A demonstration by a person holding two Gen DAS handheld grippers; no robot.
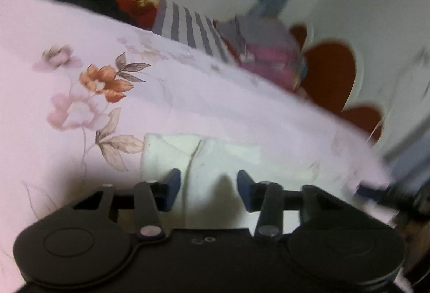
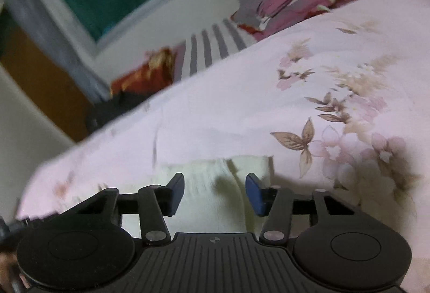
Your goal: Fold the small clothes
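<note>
Jaws on both grippers are gaping wide, hovering over the cream garment (image 1: 204, 156) lying straight ahead on the floral bedsheet (image 1: 80, 38), neither gripper (image 1: 205, 189) (image 2: 215, 192) clearly nearer.

We've got the left gripper (image 1: 208, 189) low and tilted, its two blue-tipped fingers (image 1: 172, 185) spread wide apart with nothing between them. Our right gripper (image 2: 215, 192) mirrors it, fingers (image 2: 254, 192) parted just as wide and closed on nothing.
</note>
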